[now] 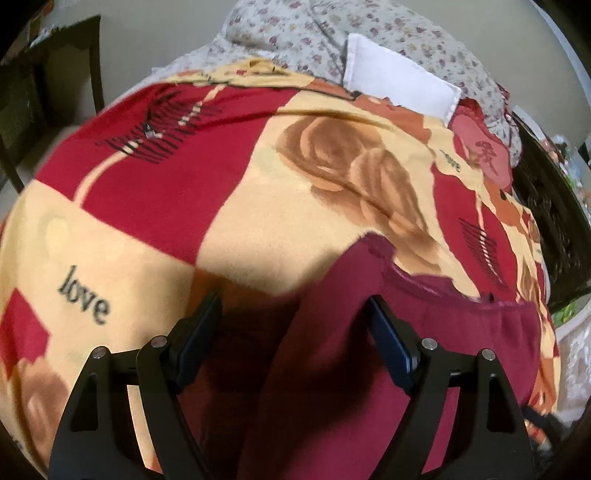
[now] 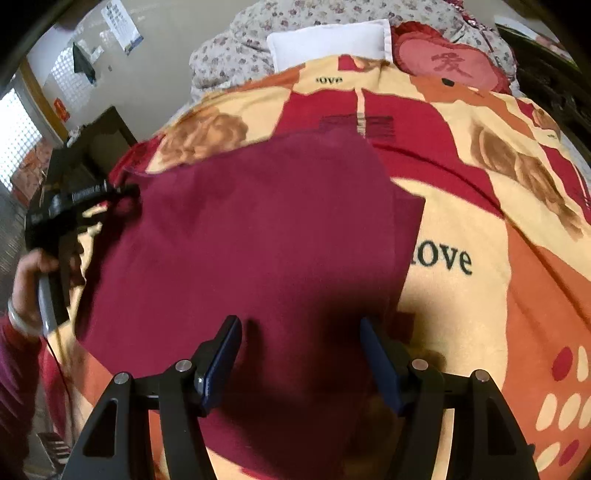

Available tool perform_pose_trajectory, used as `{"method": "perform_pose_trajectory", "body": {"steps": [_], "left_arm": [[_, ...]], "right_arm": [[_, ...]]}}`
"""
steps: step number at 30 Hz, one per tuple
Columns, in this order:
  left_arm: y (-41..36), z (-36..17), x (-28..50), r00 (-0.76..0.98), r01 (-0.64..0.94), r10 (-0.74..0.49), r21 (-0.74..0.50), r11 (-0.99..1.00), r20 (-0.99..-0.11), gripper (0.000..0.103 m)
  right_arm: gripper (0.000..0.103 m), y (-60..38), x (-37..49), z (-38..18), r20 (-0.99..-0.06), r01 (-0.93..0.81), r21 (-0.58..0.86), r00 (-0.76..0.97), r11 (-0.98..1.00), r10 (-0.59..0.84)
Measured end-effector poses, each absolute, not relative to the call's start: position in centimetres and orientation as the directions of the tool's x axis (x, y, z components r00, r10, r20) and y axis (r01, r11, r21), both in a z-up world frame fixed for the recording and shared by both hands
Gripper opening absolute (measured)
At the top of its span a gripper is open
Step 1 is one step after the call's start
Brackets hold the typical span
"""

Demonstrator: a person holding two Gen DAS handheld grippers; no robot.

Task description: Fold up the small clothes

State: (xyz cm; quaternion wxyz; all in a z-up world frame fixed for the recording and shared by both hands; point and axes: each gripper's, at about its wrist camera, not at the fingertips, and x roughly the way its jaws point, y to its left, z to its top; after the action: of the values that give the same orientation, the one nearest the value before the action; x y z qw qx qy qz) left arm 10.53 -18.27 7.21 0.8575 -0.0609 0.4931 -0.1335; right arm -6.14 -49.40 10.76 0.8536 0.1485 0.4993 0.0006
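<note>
A dark maroon garment [image 2: 258,236] lies spread flat on a bed blanket [image 2: 498,258] patterned in red, cream and orange with "love" lettering. My right gripper [image 2: 301,325] is open, its jaws wide apart just above the garment's near edge. My left gripper [image 1: 295,302] is open over the garment's left part [image 1: 351,350], one finger over the blanket, the other over the cloth. The left gripper also shows in the right wrist view [image 2: 122,192] at the garment's far left corner, held by a hand.
A white pillow [image 2: 328,42], a red heart cushion [image 2: 447,61] and a floral quilt [image 1: 332,33] lie at the head of the bed. Dark wooden furniture [image 1: 44,92] stands left of the bed; a carved dark headboard [image 1: 554,221] on the right.
</note>
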Motion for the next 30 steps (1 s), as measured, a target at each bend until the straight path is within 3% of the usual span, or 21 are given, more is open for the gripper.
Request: {"method": "perform_pose_trajectory", "body": {"steps": [7,24,30], "left_arm": [[-17.8,9.0,6.3,0.506,0.201,-0.286,-0.211,0.957,-0.814,0.081],[-15.5,7.5,-0.9,0.505,0.211,-0.26,-0.175,0.962,-0.823,0.081],[-14.9,6.1,-2.0,0.481,0.199,-0.255,-0.179,0.963,-0.838,0.081]], "right_arm": [[0.064,-47.2,-7.1,11.9,-0.848,0.123,0.24,0.51,0.963,0.146],[0.065,-45.3,-8.7,8.7,-0.873,0.15,0.229,0.468,0.962,0.135],[0.077,-45.2,-8.5,7.7,-0.869,0.14,0.249,0.469,0.958,0.158]]}}
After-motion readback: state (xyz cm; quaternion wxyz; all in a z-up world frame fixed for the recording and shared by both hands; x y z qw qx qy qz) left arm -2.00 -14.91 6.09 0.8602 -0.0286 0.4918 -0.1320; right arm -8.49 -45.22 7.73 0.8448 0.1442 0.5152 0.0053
